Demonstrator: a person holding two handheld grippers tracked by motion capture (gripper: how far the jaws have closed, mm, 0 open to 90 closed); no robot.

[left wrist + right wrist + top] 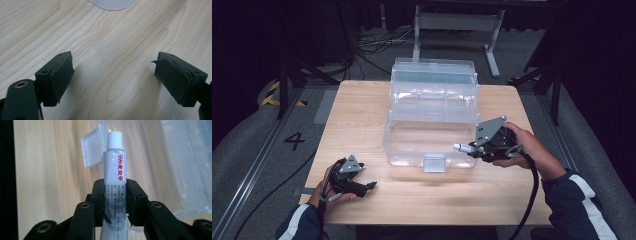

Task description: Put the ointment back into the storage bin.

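Note:
A white tube [113, 165] with a white ribbed cap and red and blue print stands between the jaws of my right gripper [115, 195], which is shut on its lower half. In the high view the right gripper [472, 149] holds the tube [460, 147] level, cap pointing left, at the front right corner of an open clear plastic toolbox [388, 140]. My left gripper [371, 186] rests on the wooden table [362, 110] at the front left, apart from the box. Its jaws stand wide open [113, 75] over bare wood with nothing between them.
The toolbox lid [434, 82] is tilted back behind the box, and its clear latch [434, 163] hangs at the front wall. That latch [92, 147] sits just past the tube's cap. Dark floor, cables and a metal stand lie beyond the table's far edge.

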